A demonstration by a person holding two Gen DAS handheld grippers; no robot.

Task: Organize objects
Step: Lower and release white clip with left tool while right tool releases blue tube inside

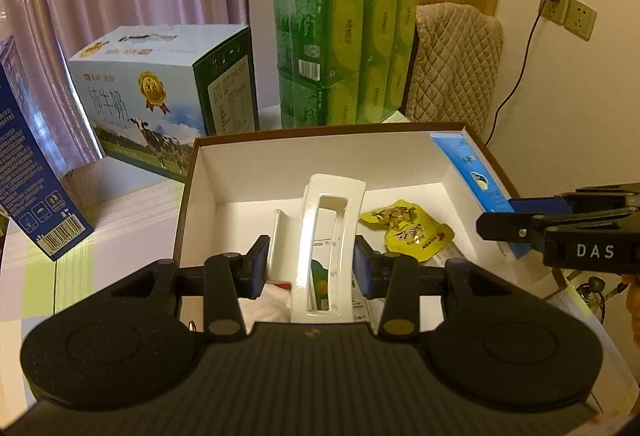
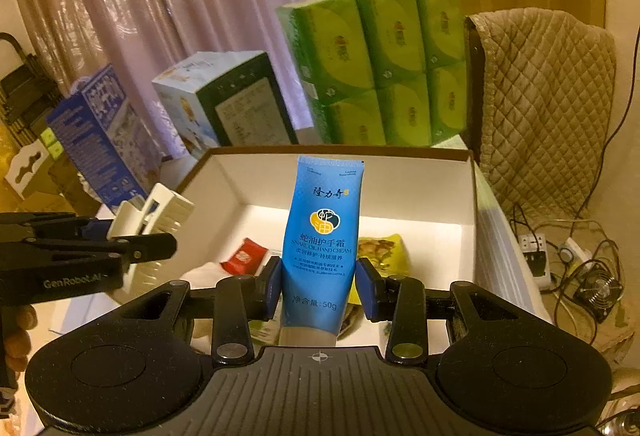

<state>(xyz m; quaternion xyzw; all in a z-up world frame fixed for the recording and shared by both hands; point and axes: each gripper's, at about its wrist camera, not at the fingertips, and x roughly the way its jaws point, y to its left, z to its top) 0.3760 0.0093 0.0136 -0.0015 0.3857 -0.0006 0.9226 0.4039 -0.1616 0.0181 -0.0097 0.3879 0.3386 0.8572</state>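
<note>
hand cream tube (image 2: 320, 248) cap hidden | dark blue carton (image 1: 28, 172) cut off left

Box (image 2: 474, 196) top open; snack packet (image 1: 408, 232) on floor.

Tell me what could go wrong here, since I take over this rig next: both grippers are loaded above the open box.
1. The left gripper and right gripper work close together over the box; they might collide.
2. The white hair clip is pinched on its smooth curved shell and could slip or spring out.
3. The blue hand cream tube, released upright, would likely topple onto the yellow snack packet.
</note>
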